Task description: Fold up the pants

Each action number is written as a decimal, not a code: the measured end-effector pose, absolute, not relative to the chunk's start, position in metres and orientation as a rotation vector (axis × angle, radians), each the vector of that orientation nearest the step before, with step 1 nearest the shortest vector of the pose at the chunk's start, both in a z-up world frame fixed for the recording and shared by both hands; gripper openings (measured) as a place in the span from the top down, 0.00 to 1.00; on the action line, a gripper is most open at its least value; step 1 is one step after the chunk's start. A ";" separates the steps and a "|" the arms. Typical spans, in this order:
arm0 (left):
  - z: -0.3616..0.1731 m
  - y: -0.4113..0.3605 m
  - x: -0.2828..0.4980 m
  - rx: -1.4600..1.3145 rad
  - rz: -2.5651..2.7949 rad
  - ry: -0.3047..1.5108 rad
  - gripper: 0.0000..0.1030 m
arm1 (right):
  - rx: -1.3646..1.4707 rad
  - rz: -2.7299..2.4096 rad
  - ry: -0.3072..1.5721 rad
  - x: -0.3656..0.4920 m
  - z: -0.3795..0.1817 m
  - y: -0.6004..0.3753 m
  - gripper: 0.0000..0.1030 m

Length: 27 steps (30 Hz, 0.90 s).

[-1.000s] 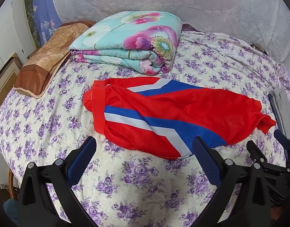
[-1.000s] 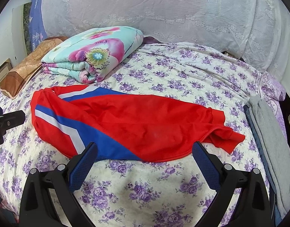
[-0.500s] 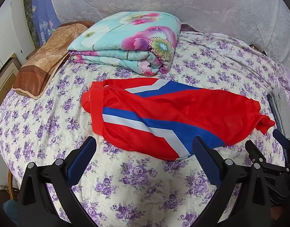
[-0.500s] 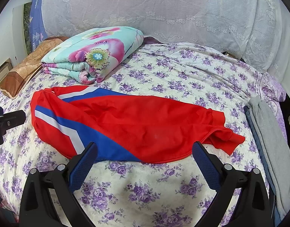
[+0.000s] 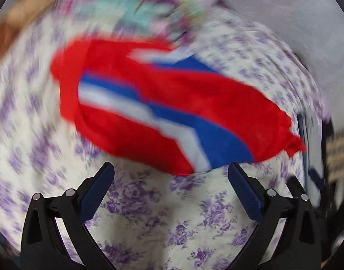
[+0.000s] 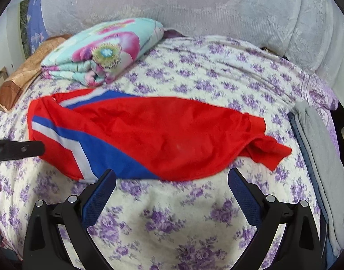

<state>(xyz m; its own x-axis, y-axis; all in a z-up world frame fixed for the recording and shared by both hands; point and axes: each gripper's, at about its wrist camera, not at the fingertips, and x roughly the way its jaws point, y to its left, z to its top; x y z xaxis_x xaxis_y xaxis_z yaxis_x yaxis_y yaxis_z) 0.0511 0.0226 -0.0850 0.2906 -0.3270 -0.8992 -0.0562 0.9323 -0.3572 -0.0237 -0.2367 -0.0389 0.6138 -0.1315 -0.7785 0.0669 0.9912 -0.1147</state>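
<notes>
Red pants (image 6: 163,135) with blue and white stripes lie crumpled across the floral bed sheet (image 6: 172,220), waistband to the left, leg ends bunched at the right. They also show, blurred, in the left wrist view (image 5: 172,112). My left gripper (image 5: 171,175) is open and empty just before the pants' near edge. Its finger also shows in the right wrist view (image 6: 19,149) at the pants' left end. My right gripper (image 6: 172,180) is open and empty at the pants' near edge.
A folded floral quilt (image 6: 104,51) lies behind the pants. A brown pillow (image 6: 21,78) sits at the far left. Grey and blue folded clothes (image 6: 318,148) lie along the bed's right edge. A lace curtain (image 6: 194,6) hangs behind.
Both grippers have moved forward toward the pants. The left wrist view is now blurred by fast motion and sits closer to the waistband end. The pants have not moved.
</notes>
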 end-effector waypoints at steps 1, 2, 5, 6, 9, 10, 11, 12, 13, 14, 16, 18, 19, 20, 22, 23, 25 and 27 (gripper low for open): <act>-0.096 0.032 0.056 -0.406 -0.179 1.284 0.04 | -0.083 -0.122 0.908 -0.025 -0.040 -0.237 0.03; -0.106 0.041 0.061 -0.454 -0.168 1.291 0.05 | -0.088 -0.132 0.915 -0.025 -0.042 -0.238 0.03; -0.123 0.052 0.083 -0.509 -0.184 1.287 0.05 | -0.078 -0.157 0.935 -0.027 -0.046 -0.241 0.03; -0.129 0.053 0.092 -0.519 -0.190 1.287 0.05 | -0.076 -0.163 0.944 -0.027 -0.048 -0.241 0.03; -0.152 0.058 0.119 -0.596 -0.144 1.318 0.11 | -0.075 -0.163 0.957 -0.029 -0.051 -0.237 0.03; -0.151 0.058 0.125 -0.633 -0.109 1.321 0.17 | -0.072 -0.157 0.960 -0.029 -0.052 -0.235 0.03; -0.145 0.056 0.127 -0.650 -0.064 1.323 0.40 | -0.069 -0.146 0.964 -0.030 -0.053 -0.233 0.03; -0.137 0.050 0.129 -0.631 -0.052 1.323 0.52 | -0.070 -0.139 0.965 -0.031 -0.054 -0.231 0.03; -0.126 0.042 0.129 -0.565 -0.052 1.323 0.75 | -0.073 -0.136 0.966 -0.031 -0.054 -0.229 0.03; -0.112 0.030 0.128 -0.460 -0.067 1.302 0.88 | -0.077 -0.135 0.967 -0.031 -0.055 -0.227 0.03; -0.094 0.014 0.125 -0.346 -0.081 1.269 0.90 | -0.072 -0.135 0.976 -0.029 -0.058 -0.225 0.03; -0.086 0.013 0.120 -0.374 -0.084 1.241 0.90 | -0.061 -0.128 0.979 -0.026 -0.058 -0.224 0.03; -0.085 0.014 0.118 -0.401 -0.090 1.230 0.91 | -0.062 -0.125 0.978 -0.025 -0.058 -0.224 0.03; -0.086 0.015 0.117 -0.428 -0.093 1.225 0.92 | -0.067 -0.119 0.975 -0.024 -0.057 -0.222 0.03; -0.095 0.019 0.118 -0.462 -0.090 1.239 0.95 | -0.080 -0.112 0.973 -0.022 -0.057 -0.220 0.03; -0.102 0.027 0.117 -0.492 -0.085 1.254 0.96 | -0.085 -0.108 0.974 -0.021 -0.056 -0.219 0.03; -0.102 0.041 0.112 -0.519 -0.061 1.254 0.96 | -0.092 -0.102 0.970 -0.020 -0.054 -0.219 0.03; -0.083 0.052 0.093 -0.433 -0.019 1.247 0.95 | -0.109 -0.095 0.963 -0.020 -0.051 -0.221 0.03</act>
<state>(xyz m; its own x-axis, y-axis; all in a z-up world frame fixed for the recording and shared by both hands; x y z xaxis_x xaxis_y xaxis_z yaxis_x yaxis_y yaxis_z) 0.0930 0.0517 -0.0830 0.3291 -0.2469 -0.9115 -0.2187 0.9190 -0.3279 -0.0202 -0.2210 -0.0514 0.5680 -0.1292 -0.8128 0.0322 0.9903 -0.1349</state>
